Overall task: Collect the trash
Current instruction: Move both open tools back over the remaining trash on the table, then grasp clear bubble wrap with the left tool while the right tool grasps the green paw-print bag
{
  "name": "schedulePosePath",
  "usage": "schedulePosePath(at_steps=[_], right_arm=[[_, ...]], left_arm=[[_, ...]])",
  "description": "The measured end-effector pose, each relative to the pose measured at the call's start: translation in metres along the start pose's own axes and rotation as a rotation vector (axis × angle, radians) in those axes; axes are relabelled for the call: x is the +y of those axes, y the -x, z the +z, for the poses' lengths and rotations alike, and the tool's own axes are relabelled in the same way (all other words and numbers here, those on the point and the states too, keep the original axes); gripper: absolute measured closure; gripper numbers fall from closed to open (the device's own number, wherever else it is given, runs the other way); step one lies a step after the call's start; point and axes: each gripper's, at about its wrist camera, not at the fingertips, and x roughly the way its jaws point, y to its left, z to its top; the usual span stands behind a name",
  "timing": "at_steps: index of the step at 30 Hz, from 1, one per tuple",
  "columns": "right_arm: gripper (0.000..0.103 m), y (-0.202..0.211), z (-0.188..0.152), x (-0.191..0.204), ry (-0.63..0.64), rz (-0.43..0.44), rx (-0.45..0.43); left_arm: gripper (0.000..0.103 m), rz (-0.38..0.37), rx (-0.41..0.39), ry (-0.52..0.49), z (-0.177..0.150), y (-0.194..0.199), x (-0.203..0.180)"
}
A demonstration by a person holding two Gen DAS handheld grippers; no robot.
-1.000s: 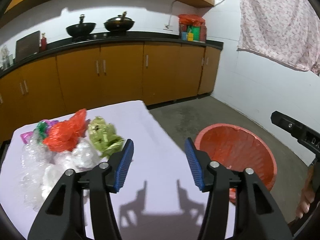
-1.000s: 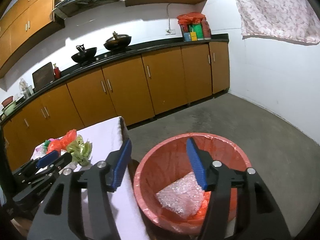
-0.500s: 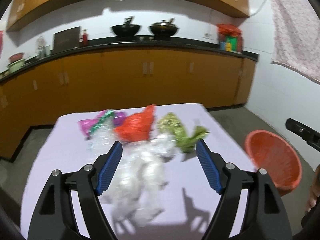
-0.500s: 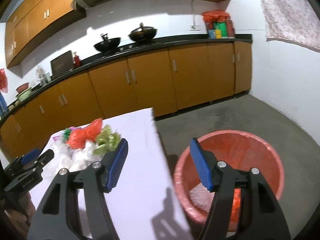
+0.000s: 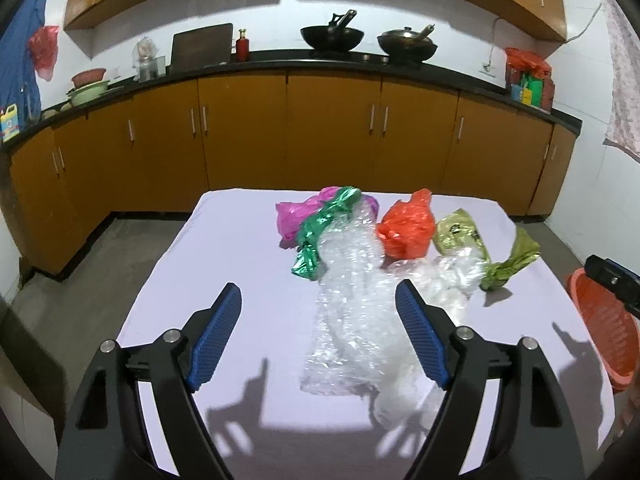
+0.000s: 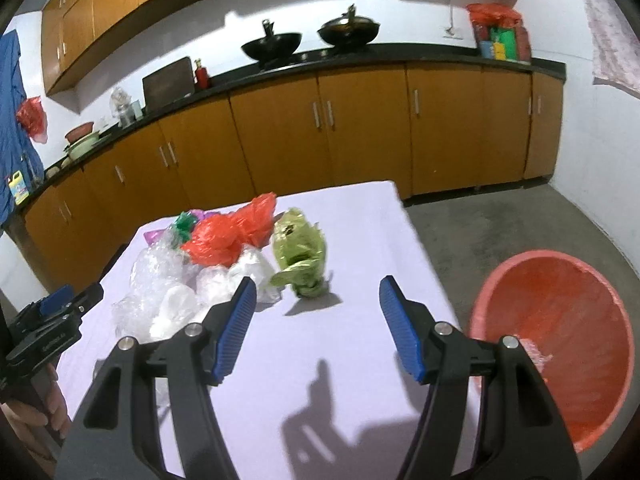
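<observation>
A pile of trash lies on the lilac table (image 5: 240,264): clear bubble wrap (image 5: 352,292), an orange bag (image 5: 406,226), a pink bag (image 5: 298,214), a green foil wrapper (image 5: 320,228) and an olive-green wrapper (image 5: 464,236). My left gripper (image 5: 318,320) is open and empty, just short of the bubble wrap. My right gripper (image 6: 318,308) is open and empty above the table (image 6: 360,232), near the olive-green wrapper (image 6: 298,252). The orange bin (image 6: 560,328) stands on the floor right of the table, with bubble wrap (image 6: 534,354) inside. The bin's rim (image 5: 608,320) also shows in the left wrist view.
Wooden kitchen cabinets (image 5: 328,132) run along the back wall under a black counter with two woks (image 5: 332,36). Grey concrete floor (image 6: 520,224) lies right of the table. The left gripper (image 6: 52,320) shows at the left edge of the right wrist view.
Both grippers have swung left from the bin toward the trash pile. The left gripper now faces the bubble wrap; the right has left the bin and hangs over the table.
</observation>
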Motion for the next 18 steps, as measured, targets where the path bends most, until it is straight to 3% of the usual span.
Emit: schedulePosePath(at_steps=[9, 18], right_arm=[[0.04, -0.055, 0.006, 0.023, 0.032, -0.028, 0.07], [0.04, -0.084, 0.011, 0.022, 0.024, -0.064, 0.101]], left_arm=[[0.024, -0.011, 0.056, -0.012, 0.002, -0.03, -0.005], [0.024, -0.041, 0.099, -0.01, 0.001, -0.052, -0.009]])
